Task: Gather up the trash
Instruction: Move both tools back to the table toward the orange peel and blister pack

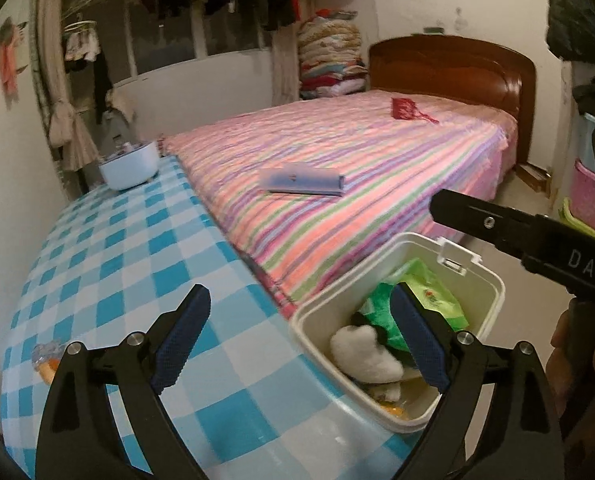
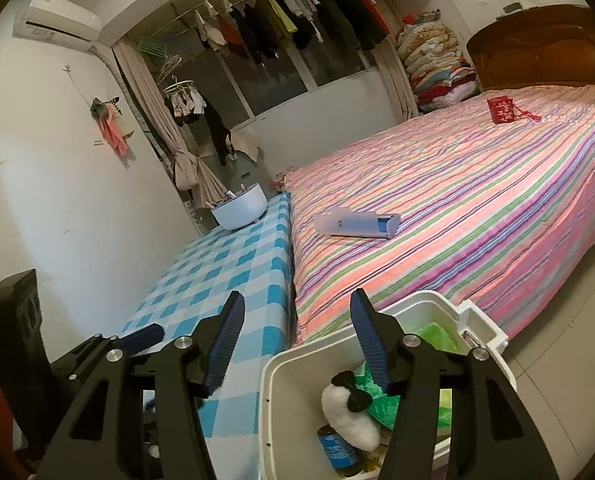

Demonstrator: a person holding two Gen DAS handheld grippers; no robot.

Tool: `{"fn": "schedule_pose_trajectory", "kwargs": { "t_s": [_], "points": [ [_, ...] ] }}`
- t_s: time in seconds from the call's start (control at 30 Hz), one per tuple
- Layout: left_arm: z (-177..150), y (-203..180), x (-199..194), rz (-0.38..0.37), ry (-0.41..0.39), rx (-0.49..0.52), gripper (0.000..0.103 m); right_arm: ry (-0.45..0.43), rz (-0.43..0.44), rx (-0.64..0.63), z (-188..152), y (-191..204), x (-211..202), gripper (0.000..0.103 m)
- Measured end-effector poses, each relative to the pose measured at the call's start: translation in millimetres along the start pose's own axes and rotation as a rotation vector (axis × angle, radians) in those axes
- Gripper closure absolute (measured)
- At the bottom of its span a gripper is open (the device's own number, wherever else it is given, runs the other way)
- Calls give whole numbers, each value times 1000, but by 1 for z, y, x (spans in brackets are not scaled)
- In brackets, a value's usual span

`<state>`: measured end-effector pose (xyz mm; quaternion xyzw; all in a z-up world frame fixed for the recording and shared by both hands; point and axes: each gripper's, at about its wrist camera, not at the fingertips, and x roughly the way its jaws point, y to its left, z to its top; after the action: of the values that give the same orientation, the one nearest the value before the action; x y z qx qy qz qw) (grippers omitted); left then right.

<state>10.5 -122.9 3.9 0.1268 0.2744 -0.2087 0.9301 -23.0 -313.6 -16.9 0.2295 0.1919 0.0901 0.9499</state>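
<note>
While both grippers gape empty, white bin (image 1: 401, 420) holds crumpled, perhaps paper, trash (image 1: 367, 354).

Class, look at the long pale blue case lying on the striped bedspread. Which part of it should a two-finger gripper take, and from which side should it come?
Probably across the middle of the pale blue case, coming down from above. It lies flat on the striped bedspread, long and narrow, so its two long edges offer parallel faces to the pads. Its right end looks open, a weaker place to squeeze. Nothing lies close beside it.

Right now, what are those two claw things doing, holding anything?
Left gripper: open, holding nothing.
Right gripper: open, holding nothing, above the white bin.
</note>
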Motion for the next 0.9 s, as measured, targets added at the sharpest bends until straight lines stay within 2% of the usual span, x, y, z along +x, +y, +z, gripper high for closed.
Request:
{"fn": "schedule_pose_trajectory", "kwargs": {
  "t_s": [0.17,0.27,0.33,0.43,0.5,0.63,0.7,0.77,0.9],
  "points": [
    [-17,43,-16,70,7,-88,13,19,35,-3,0,12,11,49],
    [-26,75,-22,125,89,-148,13,46,72,-16,-3,25,20,49],
    [-34,97,-35,135,67,-190,13,64,96,-37,-8,38,28,49],
    [-50,135,-41,209,81,-202,13,100,138,-73,-19,59,48,46],
    [-54,169,-44,255,102,-233,13,121,149,-106,-27,72,60,46],
    [-51,238,-59,303,82,-337,13,237,219,-114,-39,106,87,46],
    [-53,280,-61,308,91,-408,13,227,243,-199,-46,131,95,44],
    [-56,308,-55,303,111,-456,13,245,265,-260,-58,152,110,42],
    [-79,359,-34,334,149,-539,13,359,334,-286,-76,190,148,42]
  ]
}}
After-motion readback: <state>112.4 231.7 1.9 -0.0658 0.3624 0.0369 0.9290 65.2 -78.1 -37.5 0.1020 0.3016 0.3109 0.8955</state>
